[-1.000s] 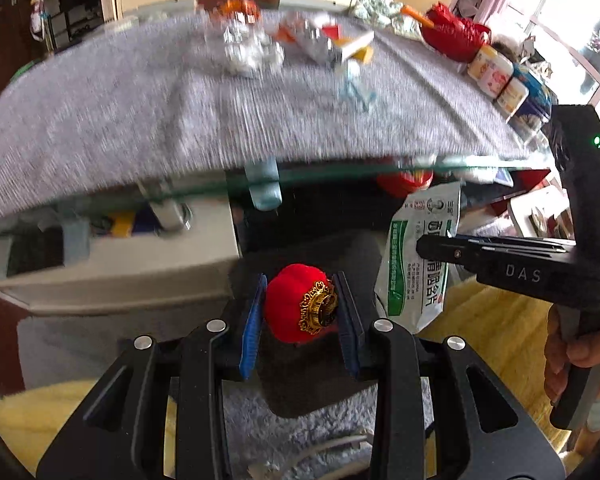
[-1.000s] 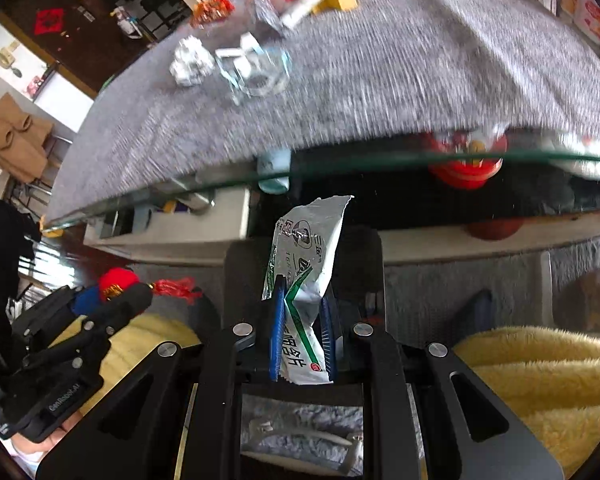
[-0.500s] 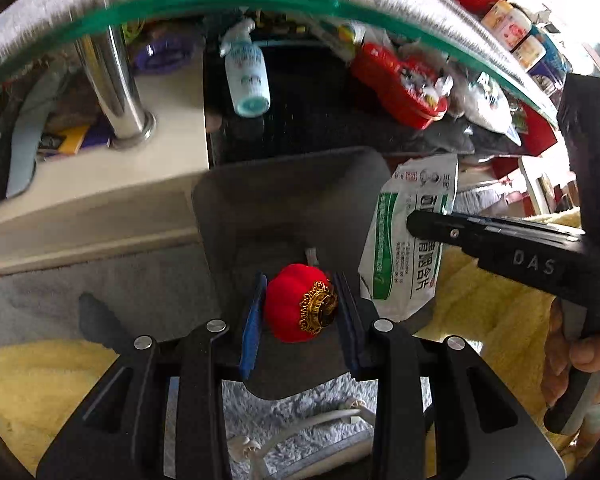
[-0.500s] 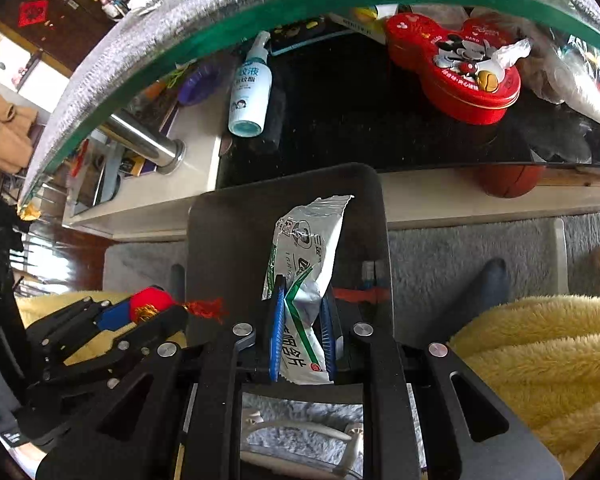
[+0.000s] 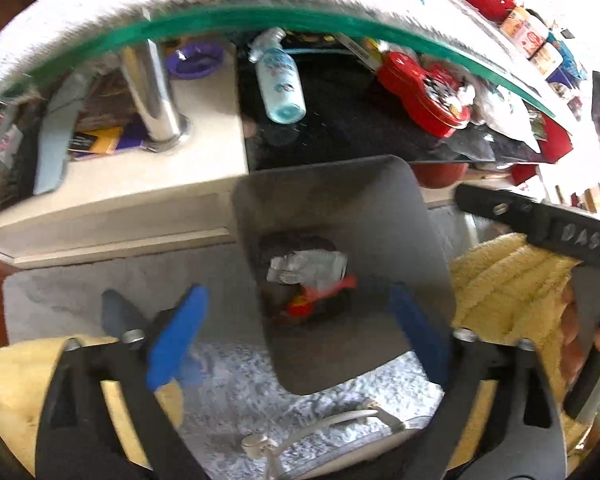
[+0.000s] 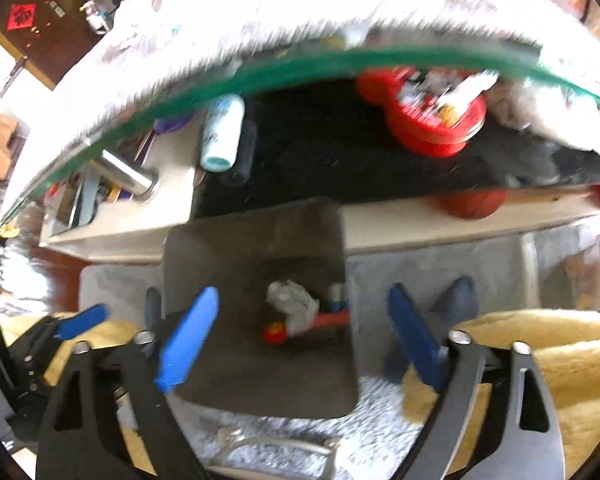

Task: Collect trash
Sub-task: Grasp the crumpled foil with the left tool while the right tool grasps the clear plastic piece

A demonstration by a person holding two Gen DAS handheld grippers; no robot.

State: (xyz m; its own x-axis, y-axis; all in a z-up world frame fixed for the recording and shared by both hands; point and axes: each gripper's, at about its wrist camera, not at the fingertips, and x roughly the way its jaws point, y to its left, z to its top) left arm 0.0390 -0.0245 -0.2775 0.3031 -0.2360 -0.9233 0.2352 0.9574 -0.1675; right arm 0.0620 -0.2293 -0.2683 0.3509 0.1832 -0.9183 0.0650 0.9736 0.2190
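A dark grey trash bin [image 5: 340,200] stands on the floor below both grippers. In its bottom lie a white packet [image 5: 308,266] and a red lantern ornament [image 5: 300,310]. My left gripper [image 5: 296,289] hangs over the bin with its jaws opening wide and nothing between the blue pads. In the right wrist view the same bin [image 6: 252,240] holds the packet [image 6: 292,302] and the lantern [image 6: 274,334]. My right gripper [image 6: 303,290] is above it, its jaws also opening and empty. One of the right gripper's fingers [image 5: 500,210] shows at the right edge of the left wrist view.
A glass table edge [image 5: 260,14] with a grey cloth on top arches over the scene. On the shelf under it lie a spray bottle [image 5: 280,80] and a red tin [image 5: 420,96], beside a chrome leg [image 5: 152,96]. A yellow fluffy blanket [image 5: 508,280] flanks the bin. A white cable [image 5: 320,424] lies on the carpet.
Both grippers went from shut to wide open. The lantern left the left gripper and the packet left the right; both now lie in the bin. The left gripper sank lower.
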